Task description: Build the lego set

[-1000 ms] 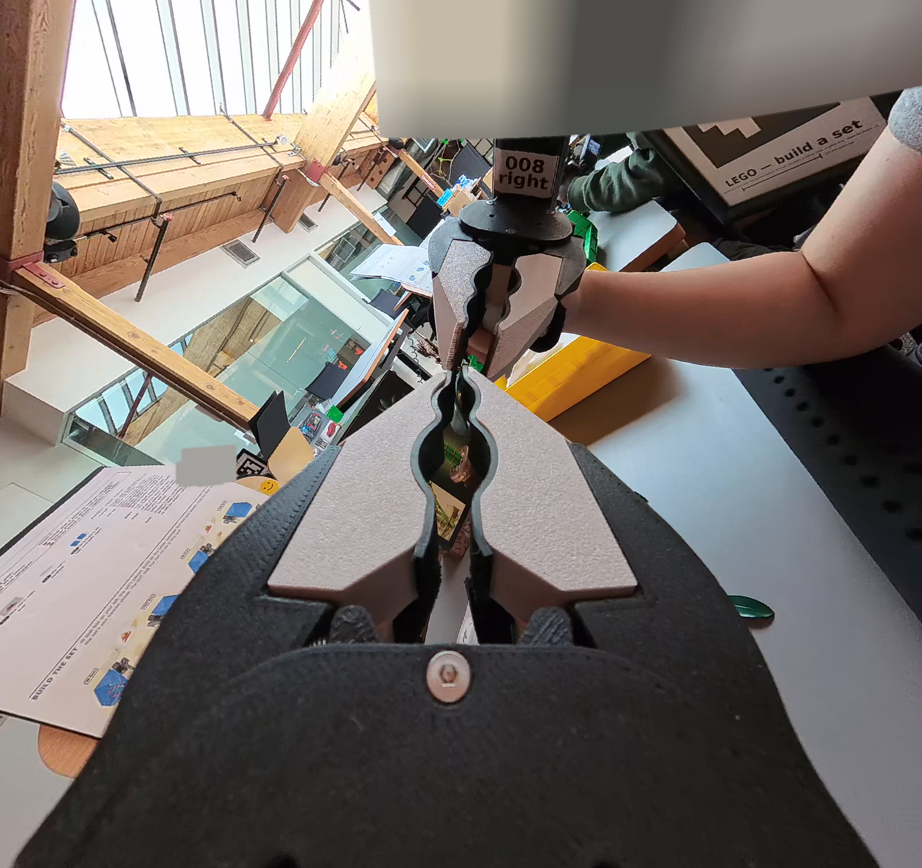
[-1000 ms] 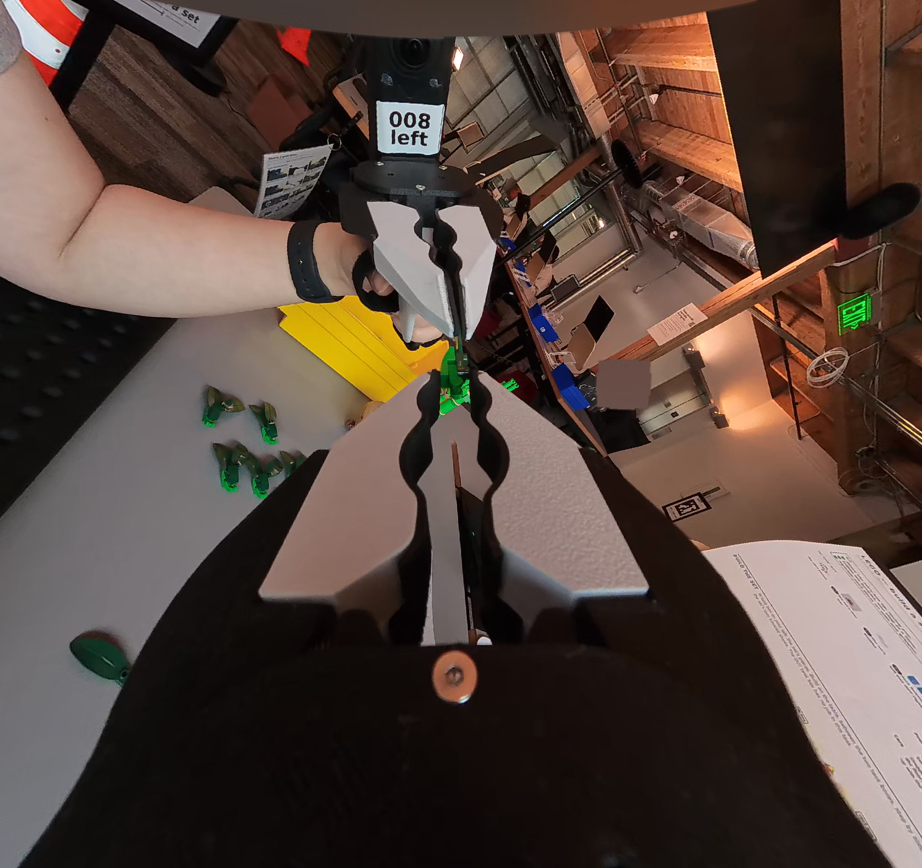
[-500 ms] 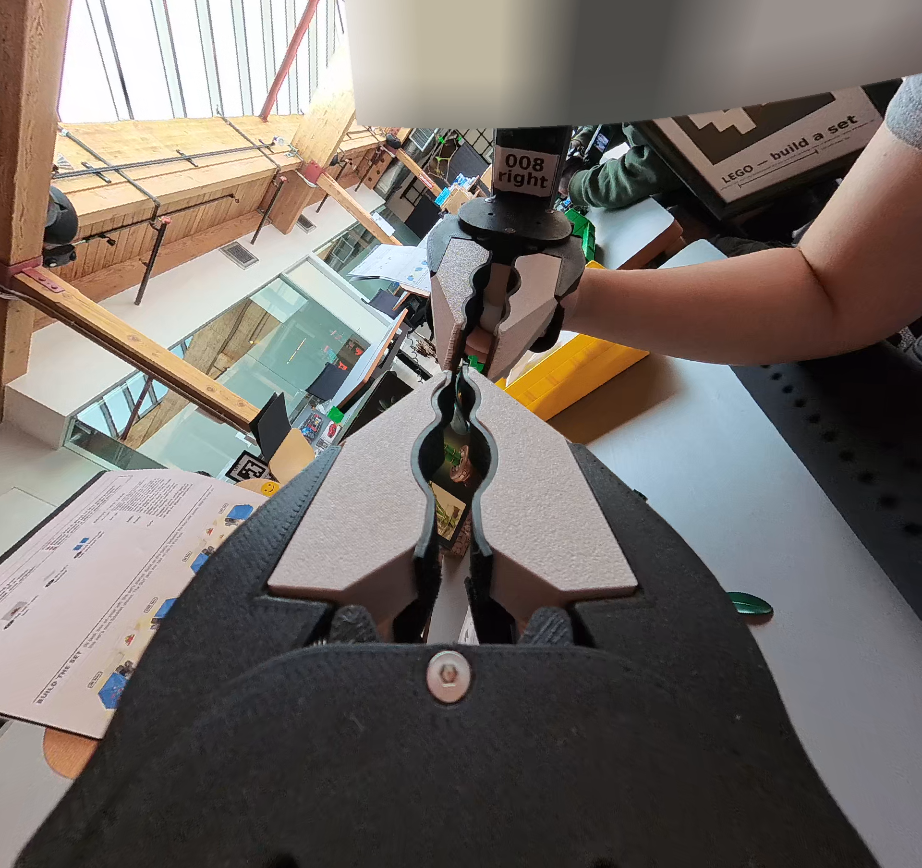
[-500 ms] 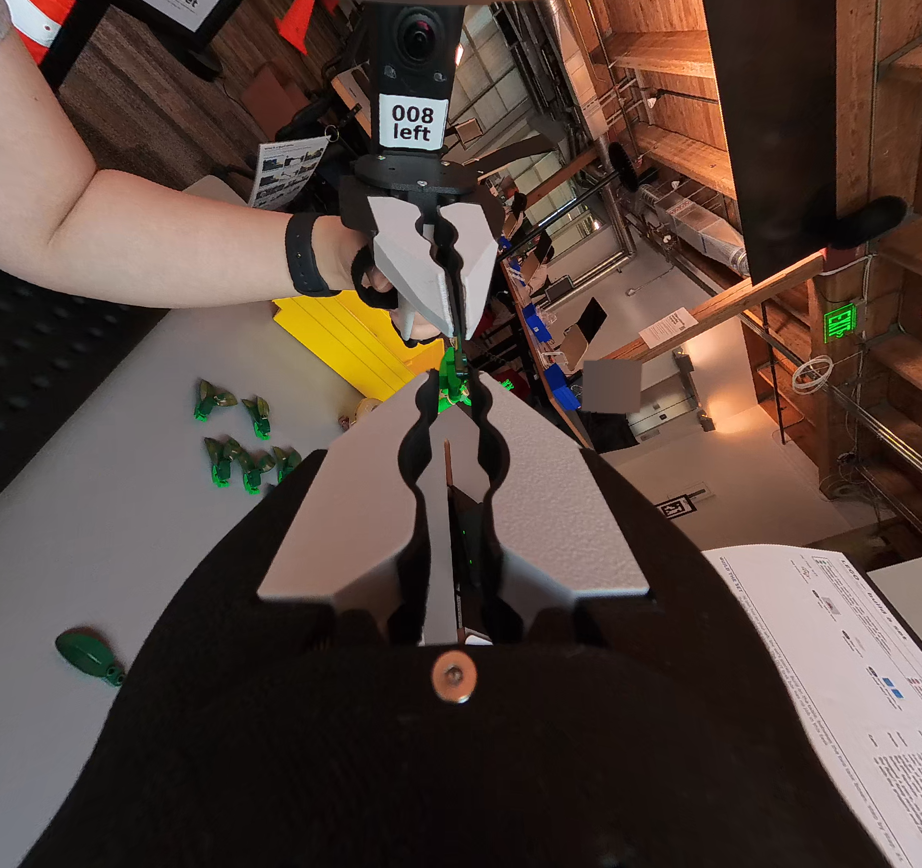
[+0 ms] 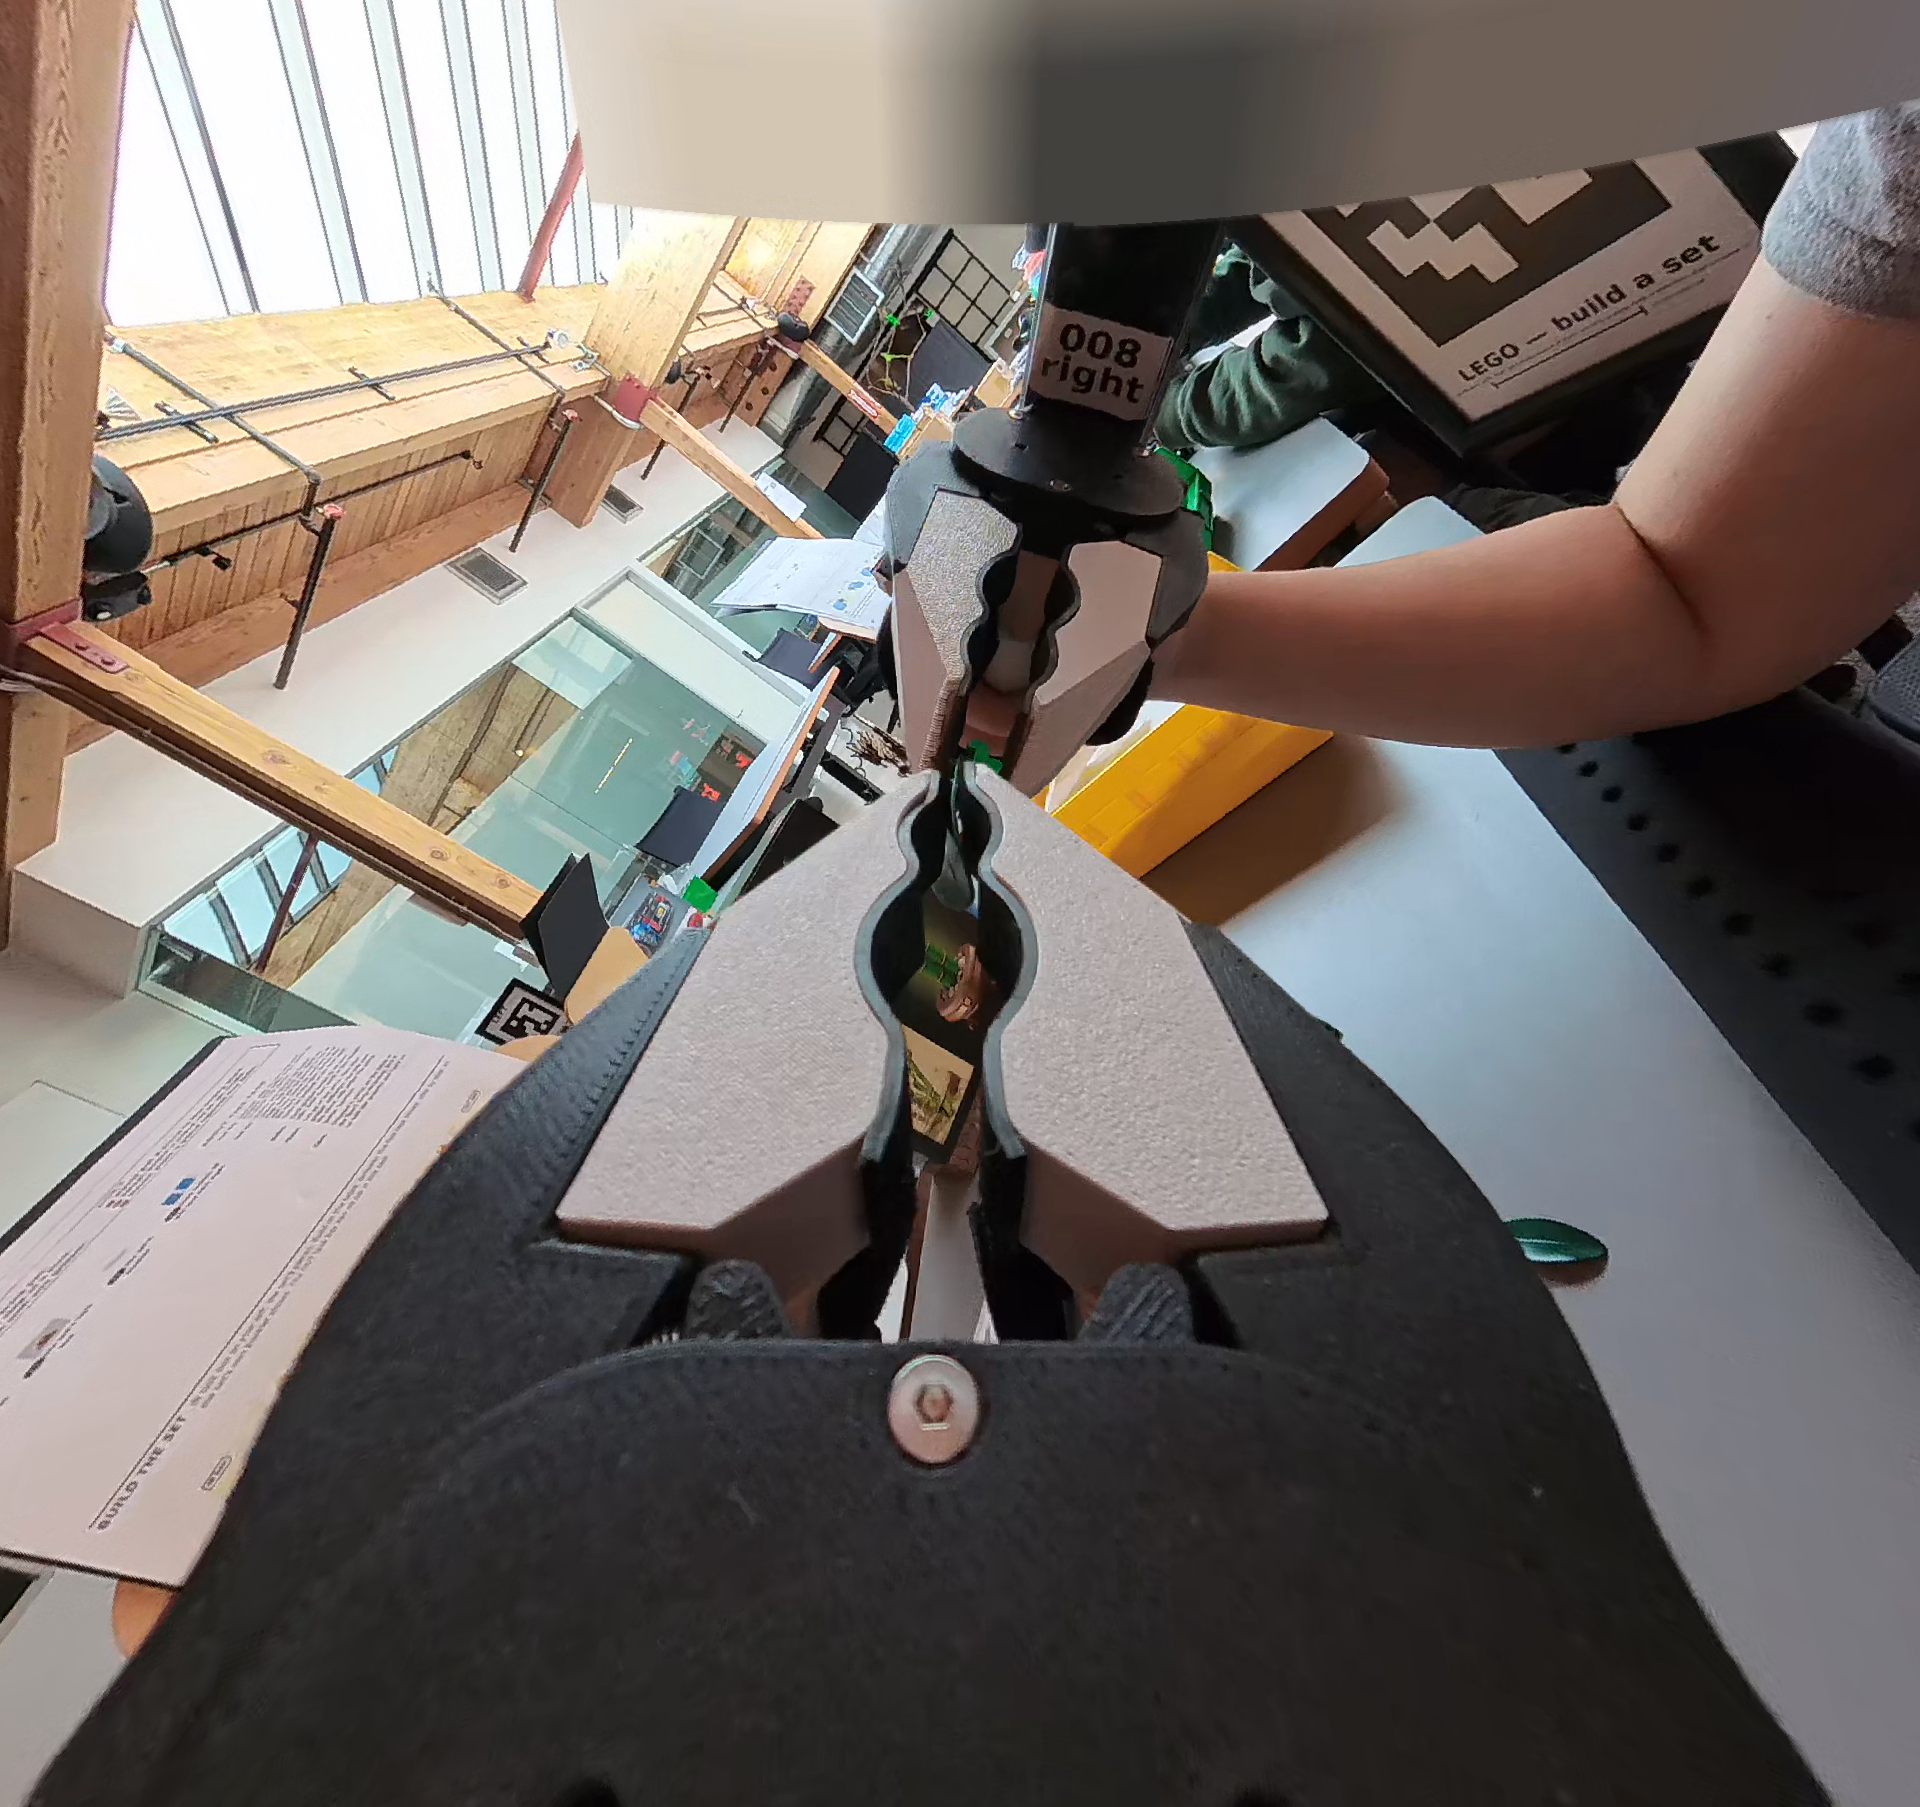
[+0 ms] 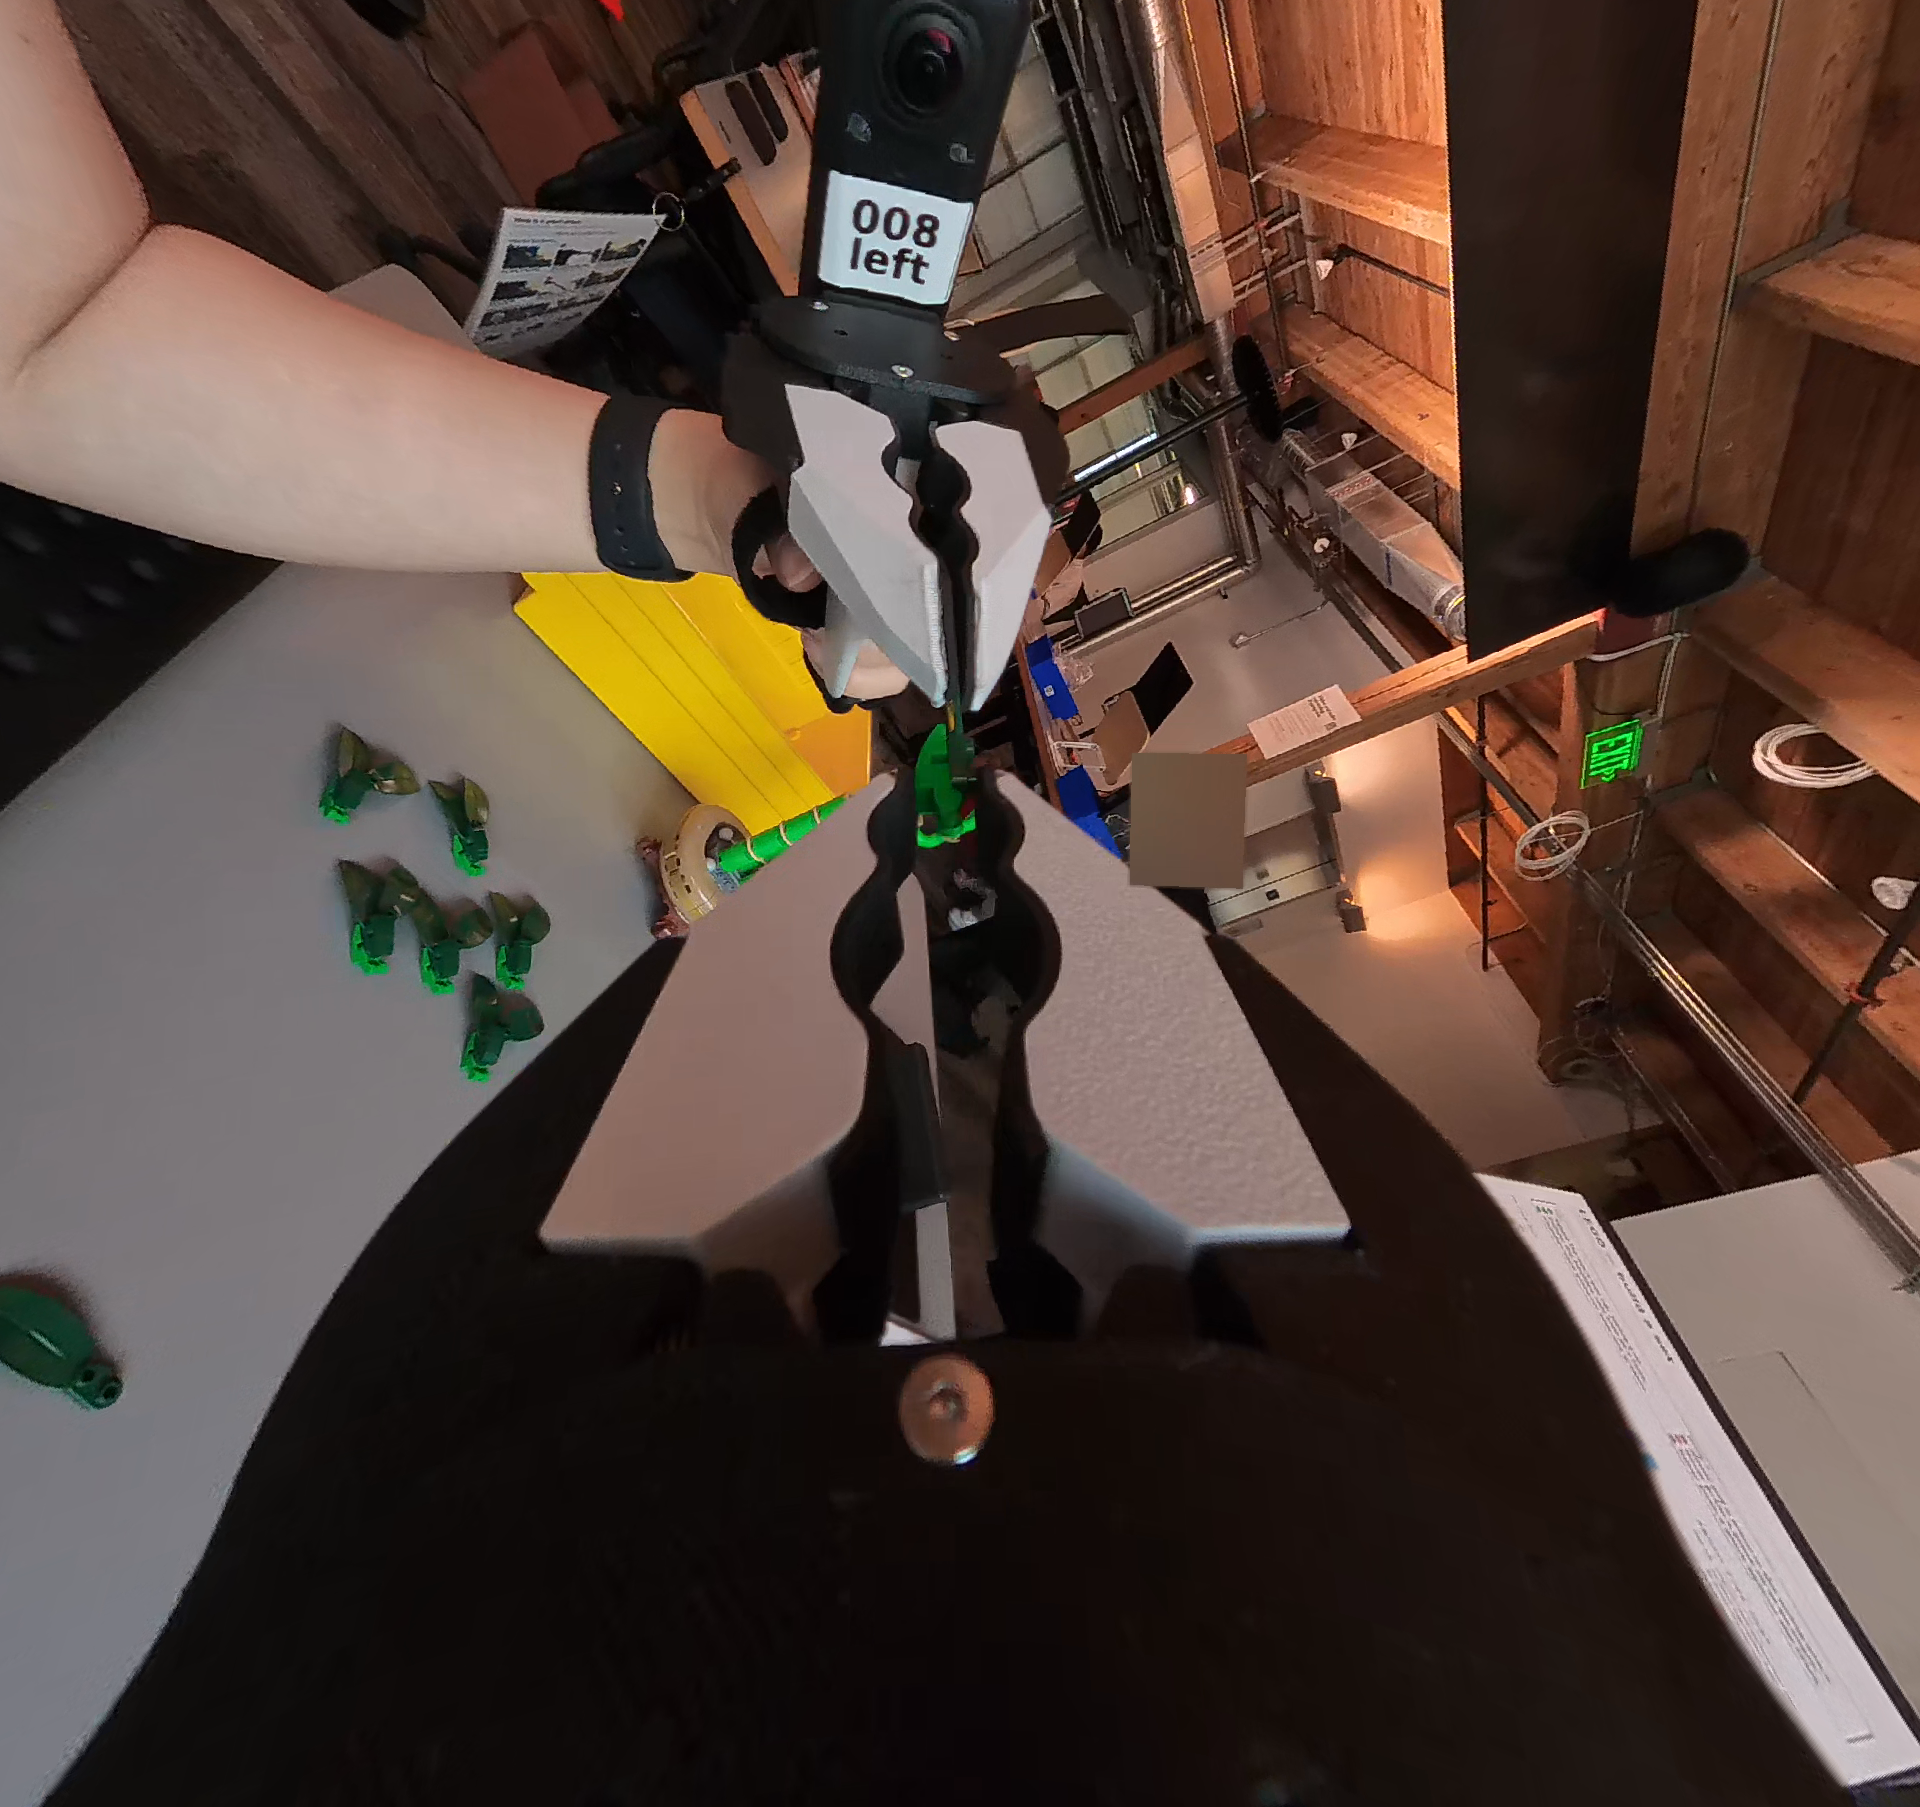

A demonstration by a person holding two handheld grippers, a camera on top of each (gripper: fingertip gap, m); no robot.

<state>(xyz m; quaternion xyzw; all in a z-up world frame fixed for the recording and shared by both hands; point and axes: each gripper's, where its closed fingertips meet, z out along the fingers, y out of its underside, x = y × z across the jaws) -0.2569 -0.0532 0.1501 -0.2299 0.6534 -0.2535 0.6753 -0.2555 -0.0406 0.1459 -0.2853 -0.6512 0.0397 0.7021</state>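
Both grippers are held tip to tip in the air above the white table. My right gripper is shut on a small bright green lego piece, which also shows in the left wrist view. My left gripper is shut on a thin dark green leaf piece. In the right wrist view its tips pinch a thin stem that meets the green piece. The right gripper faces it in the left wrist view.
Several green leaf assemblies lie on the table, with one dark green leaf apart. A yellow box and a round tan piece with a green stem lie farther back. An instruction sheet lies at the table's side.
Both grippers stay shut and tip to tip. The right gripper has twisted slightly, and both views have shifted a little.
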